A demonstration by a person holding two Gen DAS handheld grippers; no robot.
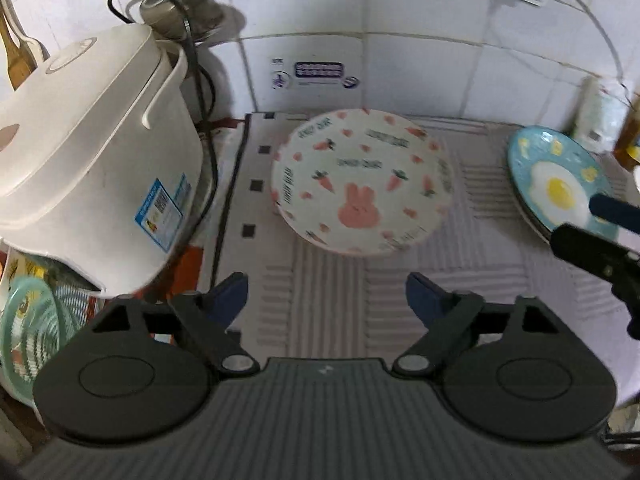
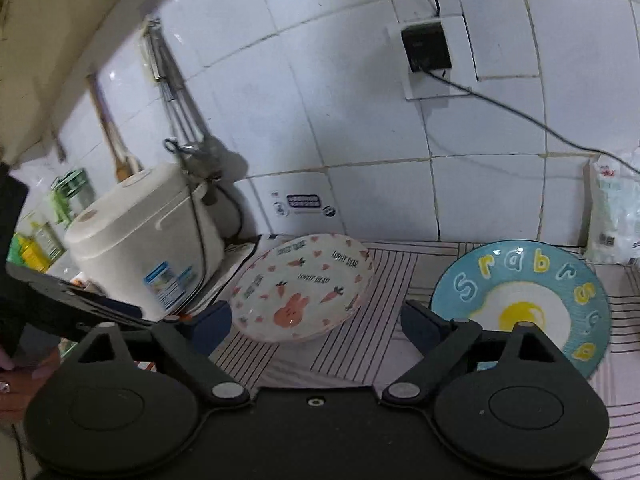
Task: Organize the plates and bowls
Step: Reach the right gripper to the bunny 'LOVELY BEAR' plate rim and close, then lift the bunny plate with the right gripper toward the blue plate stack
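The left wrist view shows the left gripper with its jaws spread wide and nothing between them; the bunny plate lies just ahead of it on the striped mat, with the rice cooker close on the gripper's left. The egg plate sits well off to its right, where the tip of the right gripper reaches in over its near rim.

In the right wrist view the right gripper is likewise wide open and empty. The bunny plate is ahead and slightly left of it, apparently tilted or stacked with its far rim raised; the egg plate lies to its right, partly behind the right finger.

Both plates look set down and released, so the step in hand is probably backing off or choosing the next piece. To do that well, each gripper should draw straight back with its jaws kept wide, so no finger catches a rim. If the egg plate is next, the right gripper should shift right, take the near rim squarely and lift before sliding. The left gripper should stay clear of the cooker and its cord.
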